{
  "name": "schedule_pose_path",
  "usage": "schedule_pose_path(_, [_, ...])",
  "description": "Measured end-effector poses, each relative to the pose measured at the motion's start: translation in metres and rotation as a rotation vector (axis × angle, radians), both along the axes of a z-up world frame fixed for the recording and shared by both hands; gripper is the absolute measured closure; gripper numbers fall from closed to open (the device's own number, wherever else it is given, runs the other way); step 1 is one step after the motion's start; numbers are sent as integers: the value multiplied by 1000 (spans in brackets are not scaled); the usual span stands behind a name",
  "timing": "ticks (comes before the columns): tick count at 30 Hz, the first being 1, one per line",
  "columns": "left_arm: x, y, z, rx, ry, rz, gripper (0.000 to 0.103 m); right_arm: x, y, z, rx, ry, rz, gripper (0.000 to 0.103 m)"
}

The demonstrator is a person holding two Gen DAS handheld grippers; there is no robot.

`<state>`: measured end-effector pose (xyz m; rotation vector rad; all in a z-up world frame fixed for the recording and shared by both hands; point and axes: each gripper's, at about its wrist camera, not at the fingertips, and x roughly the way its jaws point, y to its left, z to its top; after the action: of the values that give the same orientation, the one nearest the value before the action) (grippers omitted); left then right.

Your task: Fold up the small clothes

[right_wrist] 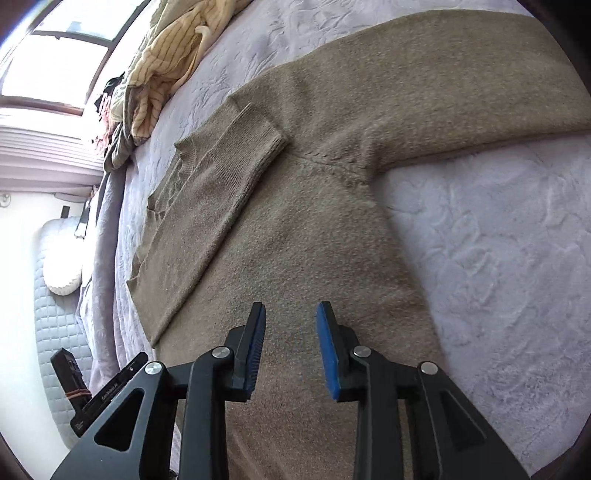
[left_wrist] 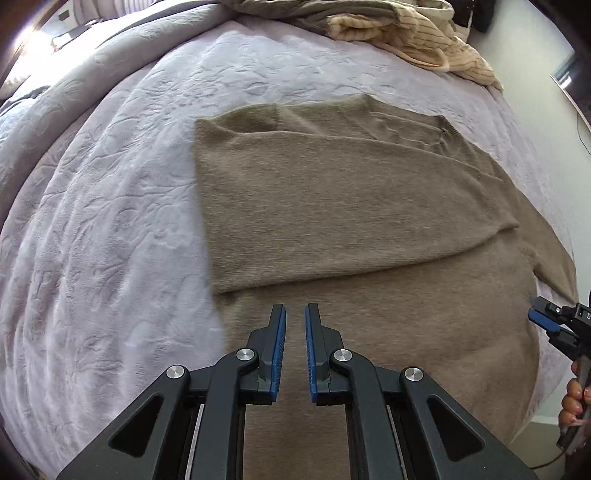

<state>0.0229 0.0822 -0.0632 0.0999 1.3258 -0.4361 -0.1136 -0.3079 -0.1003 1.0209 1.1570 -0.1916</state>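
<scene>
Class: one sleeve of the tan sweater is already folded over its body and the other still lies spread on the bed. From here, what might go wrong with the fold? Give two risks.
1. The folded sleeve lies loose on the sweater; dragging the body may pull it askew.
2. The spread sleeve lies beyond the empty right tool; a shallow pinch on the thick knit may slip, and the soft bedspread could get caught too.

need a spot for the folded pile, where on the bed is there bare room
Bare bedspread lies left of the tan sweater, out to the bed's edge. Another bare patch sits in the angle under its outstretched sleeve. It is crowded at the far end, where the heap of clothes lies.
</scene>
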Motion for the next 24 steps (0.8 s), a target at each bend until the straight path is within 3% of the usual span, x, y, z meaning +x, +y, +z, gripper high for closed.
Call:
schedule_pose_path(5, [-14, -54, 5, -3, 16, -77, 92, -20, -22, 7, -3, -11, -56, 68])
schedule_pose_path(6, [-17, -63, 5, 7, 19, -93, 87, -25, -27, 7, -6, -12, -67, 68])
schedule_pose_path(7, [-20, -70, 5, 22, 19, -105, 47, -29, -32, 8, -7, -13, -76, 67])
schedule_pose_path(9, [-25, -82, 8, 73, -19, -99, 3, -38, -42, 7, -8, -12, -97, 67])
schedule_pose_path(10, [-28, -88, 11, 81, -47, -108, 3, -41, -47, 7, -9, -11, -107, 67])
schedule_pose_path(15, [-29, -110, 9, 87, -28, -128, 3, -59, -76, 3, -10, -15, -172, 67])
schedule_pose_path(19, [-27, -133, 2, 118, -19, -137, 3, -85, -115, 3, -9, -29, -287, 67])
schedule_pose_path(24, [-27, -160, -11, 86, 65, -141, 3, -124, -168, 3, -27, -17, -446, 67])
